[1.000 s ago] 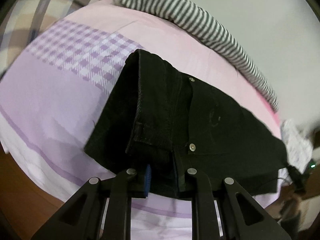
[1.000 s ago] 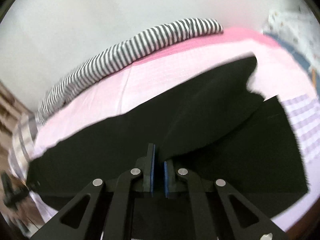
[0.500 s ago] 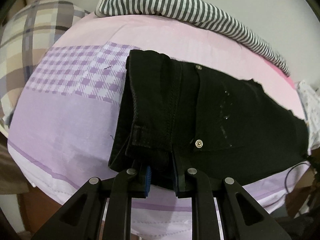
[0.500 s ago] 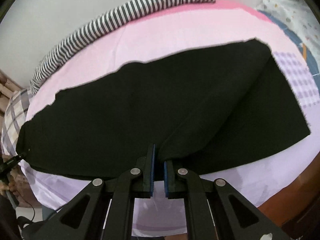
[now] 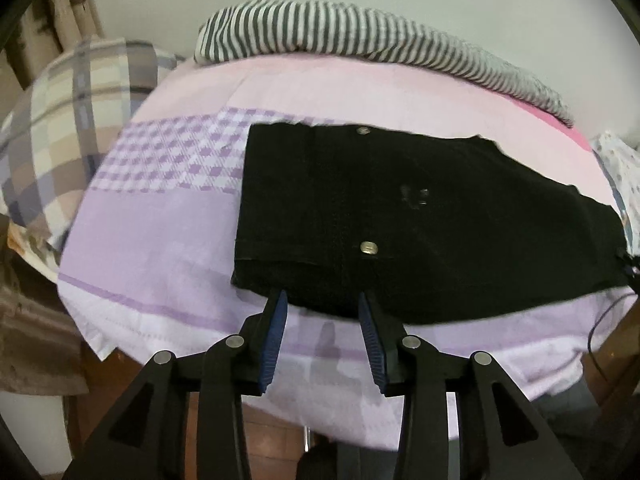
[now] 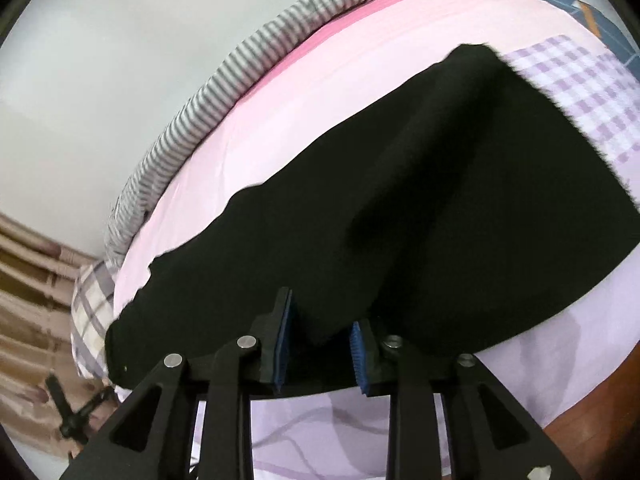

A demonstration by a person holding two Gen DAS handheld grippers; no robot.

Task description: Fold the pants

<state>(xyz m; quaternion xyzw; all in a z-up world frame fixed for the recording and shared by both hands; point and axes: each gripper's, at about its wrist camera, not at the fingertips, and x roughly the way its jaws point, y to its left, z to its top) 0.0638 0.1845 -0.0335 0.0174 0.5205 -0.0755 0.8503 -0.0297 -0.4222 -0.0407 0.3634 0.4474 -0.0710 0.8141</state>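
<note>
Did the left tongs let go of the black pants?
Yes. The left tongs are opening, pulled back off the black pants toward the bed sheet's near edge.

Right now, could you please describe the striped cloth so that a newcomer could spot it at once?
Start at the pink and lilac bed sheet with the black pants on it. Along its far edge, against the pale wall, lies the striped cloth. It alone has narrow grey and white stripes; the pillow nearby is checked.

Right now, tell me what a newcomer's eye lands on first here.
The black pants dominate, lying folded across the pink and purple bedsheet, two metal buttons showing near the waistband. Behind them a striped grey-and-white cloth runs along the wall. Both tongs are opening at the near edge: left tongs clear of the fabric, right tongs with fabric between.
</note>
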